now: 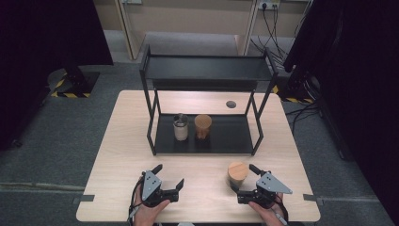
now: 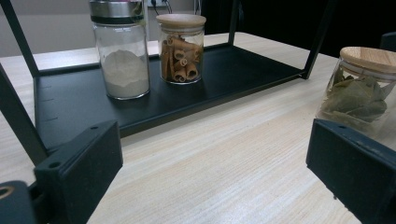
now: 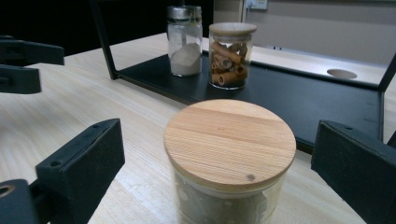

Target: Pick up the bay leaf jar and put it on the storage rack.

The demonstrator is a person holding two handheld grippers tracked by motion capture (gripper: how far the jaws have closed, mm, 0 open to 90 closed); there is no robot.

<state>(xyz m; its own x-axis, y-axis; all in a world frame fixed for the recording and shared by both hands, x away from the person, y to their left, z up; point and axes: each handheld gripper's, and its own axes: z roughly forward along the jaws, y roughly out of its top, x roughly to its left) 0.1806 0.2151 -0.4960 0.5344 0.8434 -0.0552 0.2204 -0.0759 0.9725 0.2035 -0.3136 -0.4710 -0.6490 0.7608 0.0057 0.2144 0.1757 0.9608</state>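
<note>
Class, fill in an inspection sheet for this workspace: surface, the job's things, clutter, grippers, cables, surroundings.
Surface: pale wooden table, round hole near the back.
Job's things: wood-lidded leaf jar on the table between the right gripper's open jaws.
Clutter: black shelf rack; on its lower tray, powder jar and cinnamon jar.
Grippers: left gripper open, holding nothing; right gripper open.
Cables: several on the floor, back right.
Surroundings: grey floor, dark curtains.

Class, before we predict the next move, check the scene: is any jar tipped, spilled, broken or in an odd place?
Nothing is tipped, spilled or broken. One oddity: the bay-leaf jar stands upright on the bare table between the right gripper's open jaws, while the powder jar and cinnamon jar sit on the rack's bottom shelf.
</note>
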